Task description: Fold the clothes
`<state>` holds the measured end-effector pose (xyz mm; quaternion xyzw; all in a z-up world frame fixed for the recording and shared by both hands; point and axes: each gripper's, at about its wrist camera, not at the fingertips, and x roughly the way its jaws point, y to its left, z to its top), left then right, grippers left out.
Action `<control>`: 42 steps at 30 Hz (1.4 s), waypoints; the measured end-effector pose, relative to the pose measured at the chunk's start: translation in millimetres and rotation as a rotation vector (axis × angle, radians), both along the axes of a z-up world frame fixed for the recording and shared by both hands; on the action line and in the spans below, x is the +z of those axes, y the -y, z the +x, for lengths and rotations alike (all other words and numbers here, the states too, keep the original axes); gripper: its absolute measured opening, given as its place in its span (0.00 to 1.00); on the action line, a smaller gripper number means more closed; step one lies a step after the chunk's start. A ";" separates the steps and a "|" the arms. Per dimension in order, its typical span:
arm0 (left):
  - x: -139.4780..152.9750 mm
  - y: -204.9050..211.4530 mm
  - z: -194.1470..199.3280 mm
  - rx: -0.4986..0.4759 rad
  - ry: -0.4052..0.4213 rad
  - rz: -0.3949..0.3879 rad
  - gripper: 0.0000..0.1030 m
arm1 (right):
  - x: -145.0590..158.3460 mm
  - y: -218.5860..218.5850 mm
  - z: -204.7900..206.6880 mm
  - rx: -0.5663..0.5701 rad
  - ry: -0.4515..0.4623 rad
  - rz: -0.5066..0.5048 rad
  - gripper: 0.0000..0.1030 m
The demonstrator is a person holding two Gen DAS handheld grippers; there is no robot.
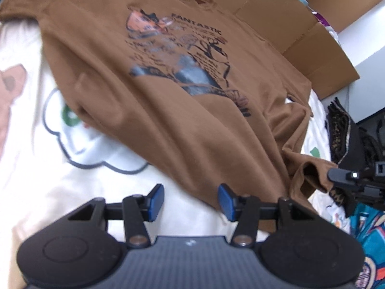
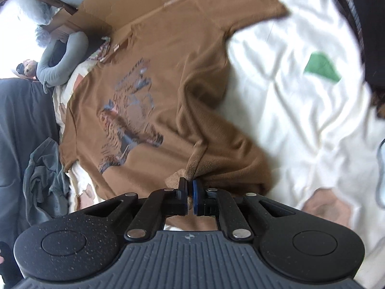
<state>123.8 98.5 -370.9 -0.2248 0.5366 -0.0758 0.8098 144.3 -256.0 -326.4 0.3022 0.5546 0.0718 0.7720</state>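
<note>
Brown T-shirt (image 1: 168, 101), print side up, lies spread across my white bedsheet (image 1: 72, 192), its collar away from me toward the flattened cardboard (image 1: 288, 24) at the far edge. The chest graphic (image 1: 178, 55) carries the word "FANTASTIC" over blurred dark, blue and orange artwork. My left gripper (image 1: 191, 201) is released, its two blue pads (image 1: 156, 202) standing well apart with bare sheet between them; the right-hand pad sits just at the shirt's bottom hem, but the blur keeps me from saying whether it touches. My right gripper (image 2: 190, 196) is clenched on the shirt's hem, the jaws pressed together with a bunched ridge of brown cloth pulled up into them; wrinkles radiate from that pinch back into the body of the shirt. In the left wrist view that same corner appears lifted off the sheet at the right, with the black tip of my other tool against it. The sheet has a grey-outlined cloud shape (image 1: 79, 144) and a green patch (image 2: 322, 68) printed on it. To the left in the right wrist view sit a grey neck pillow (image 2: 65, 57) and a crumpled grey-green garment (image 2: 43, 178). A dark patterned cloth (image 1: 341, 130) lies off the sheet's right edge in the left wrist view.
</note>
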 end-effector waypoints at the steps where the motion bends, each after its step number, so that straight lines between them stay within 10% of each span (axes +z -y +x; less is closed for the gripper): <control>1: -2.2 1.4 0.8 0.002 -0.001 -0.015 0.52 | 3.5 5.2 -0.7 0.000 0.007 -0.015 0.02; 10: -22.7 0.4 12.6 0.051 -0.002 -0.137 0.50 | 20.1 43.6 -12.3 -0.025 0.035 -0.128 0.01; 14: -20.9 -9.6 14.3 0.084 0.011 -0.177 0.11 | 20.8 56.6 -17.9 -0.048 0.038 -0.167 0.01; 17: -15.2 -17.2 13.2 0.094 0.012 -0.199 0.06 | 19.6 64.5 -20.8 -0.061 0.035 -0.185 0.01; 42: 115.7 -107.8 9.3 0.064 0.064 -0.046 0.02 | 41.6 10.8 -55.2 0.221 0.038 -0.129 0.01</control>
